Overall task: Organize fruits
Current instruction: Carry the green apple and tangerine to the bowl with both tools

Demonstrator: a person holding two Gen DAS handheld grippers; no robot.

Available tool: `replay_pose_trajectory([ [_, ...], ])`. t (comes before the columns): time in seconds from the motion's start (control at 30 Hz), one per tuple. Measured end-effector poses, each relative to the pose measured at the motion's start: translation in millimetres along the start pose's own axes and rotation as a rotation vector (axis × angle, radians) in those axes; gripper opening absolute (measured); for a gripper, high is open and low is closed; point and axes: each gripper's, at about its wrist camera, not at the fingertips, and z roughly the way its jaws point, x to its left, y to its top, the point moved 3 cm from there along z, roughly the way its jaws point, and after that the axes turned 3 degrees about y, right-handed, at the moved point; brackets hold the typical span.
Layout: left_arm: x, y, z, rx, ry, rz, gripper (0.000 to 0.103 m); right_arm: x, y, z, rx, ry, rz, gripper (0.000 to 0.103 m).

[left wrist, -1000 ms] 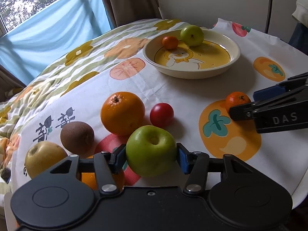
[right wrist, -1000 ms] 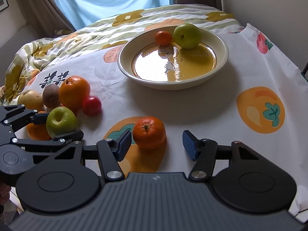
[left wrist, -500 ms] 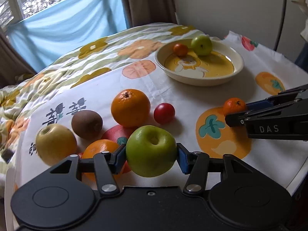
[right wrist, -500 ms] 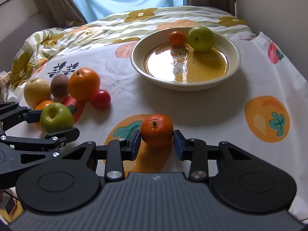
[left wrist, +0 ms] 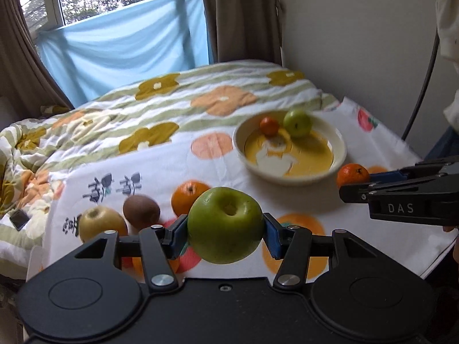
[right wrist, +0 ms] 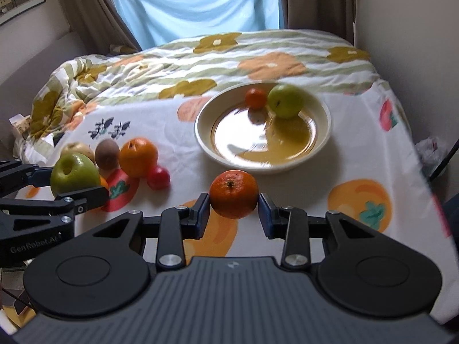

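Red fruit (right wrist: 158, 177) hidden in left view — left hand-held gripper (left wrist: 225, 230) clamps green apple (left wrist: 225, 225); right hand-held gripper (right wrist: 233, 210) clamps glossy mandarin (right wrist: 233, 194).

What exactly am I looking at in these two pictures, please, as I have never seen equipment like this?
A person holds two clamp tools, each with a camera looking along its fingers. The left view shows the left hand-held gripper clamped on a green apple; the right view shows the right hand-held gripper clamped on a mandarin. On the fruit-print cloth sits a bowl with another apple and mandarin. Nearby lie an orange, kiwi, pear and small red fruit.
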Motion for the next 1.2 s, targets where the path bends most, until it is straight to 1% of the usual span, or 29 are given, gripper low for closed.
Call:
replay_pose_trajectory([
  [0.13, -8, 22, -11, -0.02, 0.0, -0.039, 0.058, -15, 17, -16, -0.008, 0.005, -0.001, 0.052],
  [0.3, -22, 49, -16, -0.052, 0.009, -0.072, 0.058, -35, 37, -26, -0.021, 0.03, -0.002, 0.052],
  [0.43, -29, 70, -7, -0.069, -0.004, -0.107, 0.058, -49, 52, -29, -0.032, 0.037, -0.025, 0.052],
  [0.53, -33, 85, 5, -0.072, -0.017, -0.106, 0.058, -60, 60, -25, -0.037, 0.027, -0.035, 0.051],
  [0.67, -38, 102, 27, -0.063, -0.029, -0.08, 0.058, -75, 69, -16, -0.035, 0.012, -0.008, 0.052],
  [0.77, -42, 111, 49, -0.046, -0.054, -0.056, 0.058, -85, 75, -5, -0.033, -0.009, 0.002, 0.052],
  [0.93, -50, 120, 96, 0.004, -0.093, -0.008, 0.058, -99, 84, 14, -0.022, -0.046, 0.041, 0.052],
  [1.2, -59, 119, 169, 0.104, -0.121, 0.065, 0.058, -116, 88, 45, 0.012, -0.105, 0.118, 0.052],
])
